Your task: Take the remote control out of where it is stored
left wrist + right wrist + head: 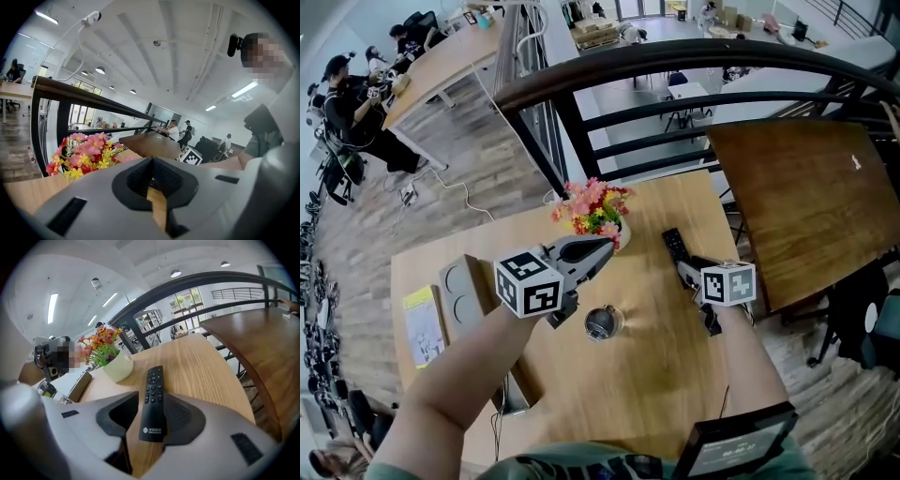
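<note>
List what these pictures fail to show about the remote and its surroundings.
- Remote, underside: turned away in head and right gripper views; the jaws of the right gripper are closing around it.
- Grey box, lower part: head view, behind the left forearm.
- Yellow sheet, print: head view, too small.

Bright, even white light fills the room, thrown down by ceiling strip lights (245, 89) high above the left gripper (607, 248). Shadows on the wooden table (675, 384) beneath it are faint and soft-edged, with no harsh glare. The black railing (675, 61) beyond its tips bows into an arc, and both gripper views curl into dark round corners (a strong fisheye look). The grey shell nearest each lens is blurred; things further ahead stay sharp
</note>
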The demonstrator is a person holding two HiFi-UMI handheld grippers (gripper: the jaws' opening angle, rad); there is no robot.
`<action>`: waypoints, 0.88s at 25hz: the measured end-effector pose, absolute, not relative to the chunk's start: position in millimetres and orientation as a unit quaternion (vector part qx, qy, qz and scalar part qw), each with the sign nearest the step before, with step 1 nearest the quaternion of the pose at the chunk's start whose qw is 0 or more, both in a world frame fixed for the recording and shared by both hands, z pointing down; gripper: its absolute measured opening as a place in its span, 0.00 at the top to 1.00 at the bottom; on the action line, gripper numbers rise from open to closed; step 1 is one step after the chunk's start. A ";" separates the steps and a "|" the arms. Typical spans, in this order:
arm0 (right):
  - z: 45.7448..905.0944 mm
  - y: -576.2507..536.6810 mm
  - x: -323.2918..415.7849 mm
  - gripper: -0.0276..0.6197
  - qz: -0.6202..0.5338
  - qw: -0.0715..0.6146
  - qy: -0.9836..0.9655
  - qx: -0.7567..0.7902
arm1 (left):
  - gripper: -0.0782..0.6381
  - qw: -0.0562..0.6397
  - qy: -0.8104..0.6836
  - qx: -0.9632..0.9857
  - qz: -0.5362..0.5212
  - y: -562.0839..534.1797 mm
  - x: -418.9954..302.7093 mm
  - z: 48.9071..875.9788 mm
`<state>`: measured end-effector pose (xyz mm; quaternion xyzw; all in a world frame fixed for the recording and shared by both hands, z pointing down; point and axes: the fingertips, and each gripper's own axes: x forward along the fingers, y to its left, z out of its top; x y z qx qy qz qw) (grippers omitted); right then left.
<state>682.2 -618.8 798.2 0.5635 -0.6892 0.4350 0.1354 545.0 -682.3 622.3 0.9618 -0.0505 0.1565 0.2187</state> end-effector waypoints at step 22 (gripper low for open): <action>613.1 -575.5 633.2 0.49 0.322 0.089 -0.734 0.591 | 0.90 0.176 -0.083 0.977 0.089 -631.0 448.5 500.2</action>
